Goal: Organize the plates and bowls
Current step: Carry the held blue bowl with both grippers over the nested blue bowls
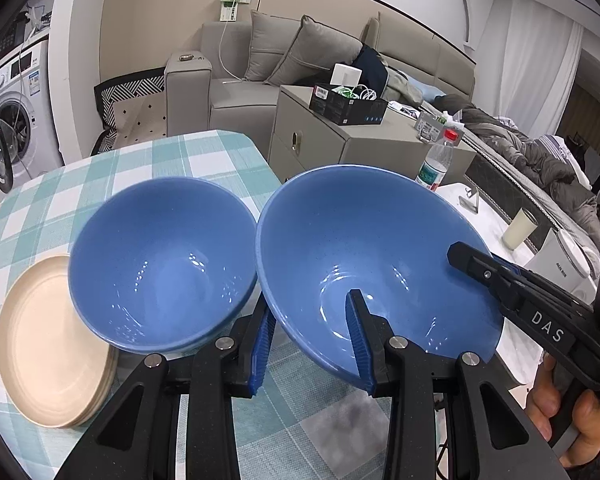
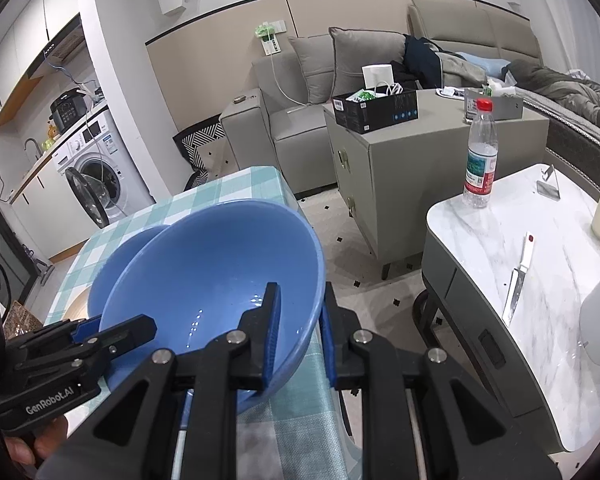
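Large blue bowl [image 1: 364, 240]: tilted, lifted over the near edge of the checked worktop [image 1: 148, 160], rim touching the smaller bowl's rim.
Left hand-held gripper [image 1: 312, 344]: pinching the large bowl's near rim, one pad inside, one pad outside the wall.
Right hand-held gripper [image 2: 300, 344]: pressed together on the same bowl's right rim, one finger inside, one outside.
Smaller blue bowl [image 1: 160, 264]: upright, just left of the large one, overlapping the plates' edge.
Beige plates [image 1: 48, 344]: stacked flat on the worktop, left of the bowls.
Side table [image 2: 540, 280]: marble top, well apart; water bottle [image 2: 480, 156] standing, knife [image 2: 518, 280] lying flat.
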`<state>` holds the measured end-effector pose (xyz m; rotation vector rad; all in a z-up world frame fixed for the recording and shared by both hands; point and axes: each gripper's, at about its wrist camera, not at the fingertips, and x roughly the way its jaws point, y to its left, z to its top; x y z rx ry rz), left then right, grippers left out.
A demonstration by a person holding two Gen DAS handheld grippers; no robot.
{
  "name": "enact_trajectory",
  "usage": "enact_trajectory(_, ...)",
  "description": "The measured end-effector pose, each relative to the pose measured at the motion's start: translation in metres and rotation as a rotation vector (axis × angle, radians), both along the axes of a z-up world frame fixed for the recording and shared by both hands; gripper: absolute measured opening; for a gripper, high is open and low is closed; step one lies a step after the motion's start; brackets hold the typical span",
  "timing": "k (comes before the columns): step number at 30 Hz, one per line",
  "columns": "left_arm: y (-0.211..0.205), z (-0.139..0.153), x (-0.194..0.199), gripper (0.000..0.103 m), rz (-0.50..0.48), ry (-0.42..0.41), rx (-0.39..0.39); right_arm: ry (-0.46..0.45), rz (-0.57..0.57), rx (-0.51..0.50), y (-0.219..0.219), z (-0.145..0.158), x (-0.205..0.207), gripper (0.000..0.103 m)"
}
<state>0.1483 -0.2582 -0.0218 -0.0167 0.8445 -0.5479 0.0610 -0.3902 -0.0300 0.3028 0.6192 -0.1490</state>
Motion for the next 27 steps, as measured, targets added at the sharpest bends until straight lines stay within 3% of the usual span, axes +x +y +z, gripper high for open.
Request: enact_trajectory(27,0.032,0.044,0.002,0.036,0.039,-0.081,-0.024,-0.059,0.025,-0.061,0.03,0.034,0.005,0.019)
